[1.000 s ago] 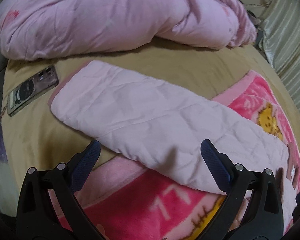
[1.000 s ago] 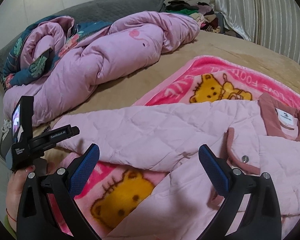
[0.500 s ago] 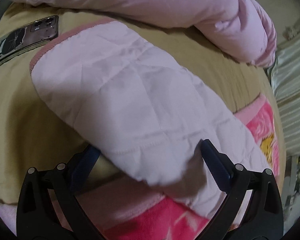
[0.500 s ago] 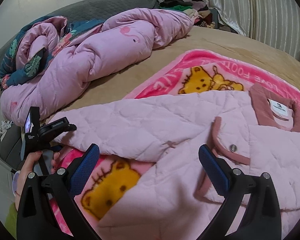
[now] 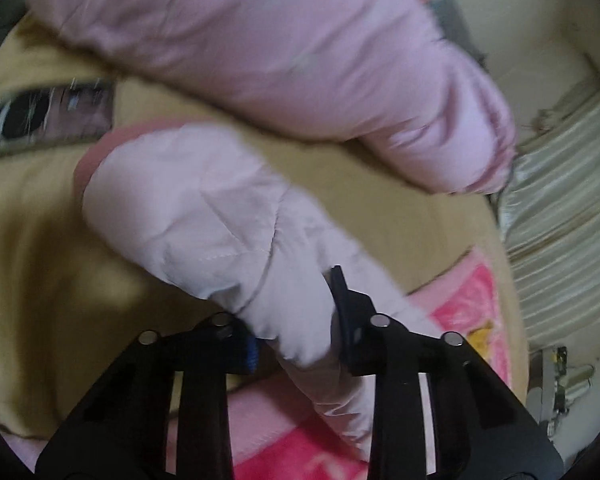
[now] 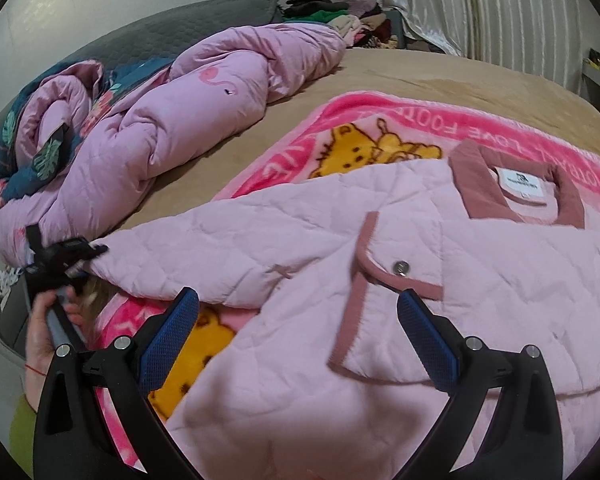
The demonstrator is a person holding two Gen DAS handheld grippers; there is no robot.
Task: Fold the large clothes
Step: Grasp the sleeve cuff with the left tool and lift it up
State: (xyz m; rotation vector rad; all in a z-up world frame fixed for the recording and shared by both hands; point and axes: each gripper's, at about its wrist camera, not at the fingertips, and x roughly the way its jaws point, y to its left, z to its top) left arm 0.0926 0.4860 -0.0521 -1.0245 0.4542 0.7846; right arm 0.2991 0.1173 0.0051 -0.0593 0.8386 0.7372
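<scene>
Since a second ago the left gripper (image 5: 296, 320) has gone from spread wide above the sleeve (image 5: 204, 208) to pinched on its fabric, lifting the cuff at 10 o'clock off the tan bedspread (image 5: 32, 248). The right gripper (image 6: 296, 336) stays spread apart over the pink quilted jacket (image 6: 440, 280), which lies on the cartoon blanket (image 6: 380, 140) from centre to 3 o'clock.
</scene>
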